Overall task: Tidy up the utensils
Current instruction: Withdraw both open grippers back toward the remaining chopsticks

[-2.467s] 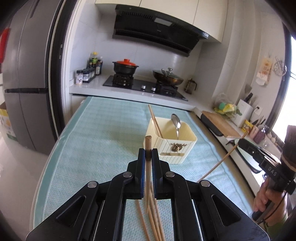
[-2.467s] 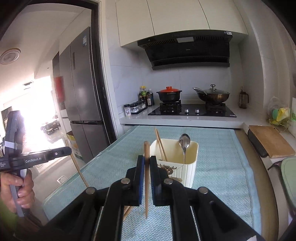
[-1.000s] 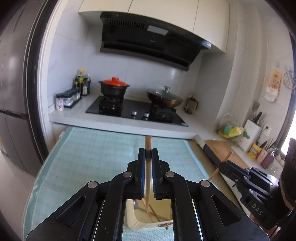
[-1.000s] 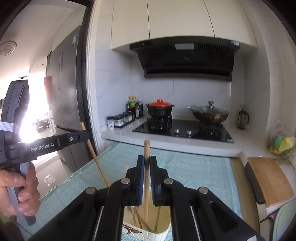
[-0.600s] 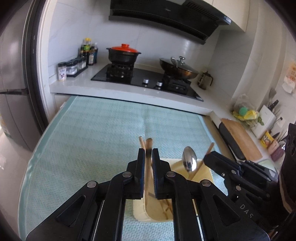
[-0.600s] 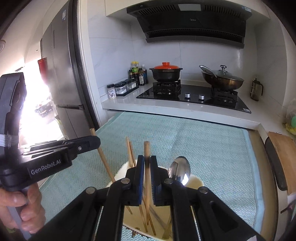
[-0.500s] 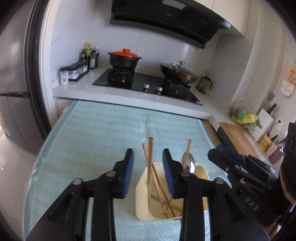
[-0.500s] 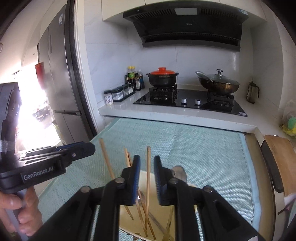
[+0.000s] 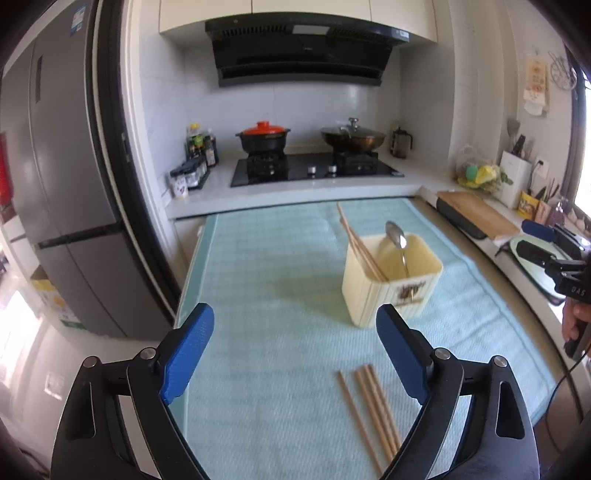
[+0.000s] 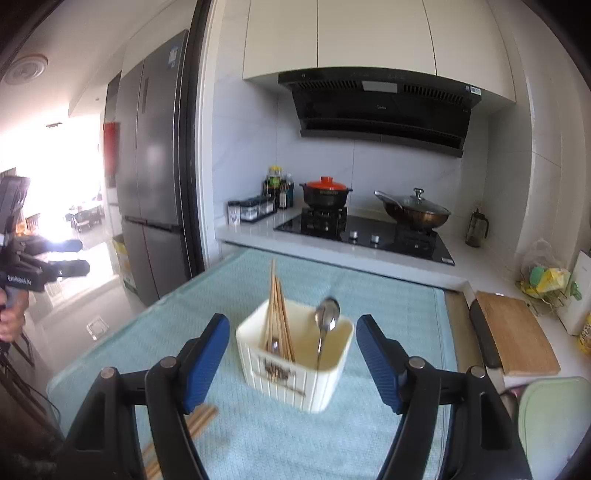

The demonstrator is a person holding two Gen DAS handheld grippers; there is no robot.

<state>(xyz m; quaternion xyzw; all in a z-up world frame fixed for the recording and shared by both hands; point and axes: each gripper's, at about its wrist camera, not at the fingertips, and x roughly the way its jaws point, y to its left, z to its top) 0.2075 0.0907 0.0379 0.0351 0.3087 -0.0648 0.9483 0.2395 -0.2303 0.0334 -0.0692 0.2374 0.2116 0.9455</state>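
1. Both jaws are opening, nothing between them – left hand-held gripper (image 9: 291, 354), right hand-held gripper (image 10: 291, 354).
2. Loose chopsticks (image 9: 369, 406) are laid on the surface (image 9: 266, 280), long axis running away, just right of the left gripper – nearer to it than the holder (image 9: 391, 280).

Walls: pale tile (image 9: 177, 110) behind the cooking area.
Upper cabinets: cream doors (image 10: 369, 33) above a black range hood (image 9: 303, 48).
Counter: white worktop (image 9: 295, 190) carrying a black hob (image 9: 314, 170), a red-lidded pot (image 9: 263, 137) and a lidded wok (image 9: 352, 137).
Left side: tall grey refrigerator (image 9: 62, 177), spice jars (image 9: 188, 176) beside it on the counter.
Right side: wooden cutting board (image 9: 478, 214), knife block (image 9: 515, 177).
Table: covered with a light teal mat (image 9: 277, 277).
Floor: glossy pale tile (image 10: 74, 325).
Light: strong daylight from the doorway (image 10: 55, 177).
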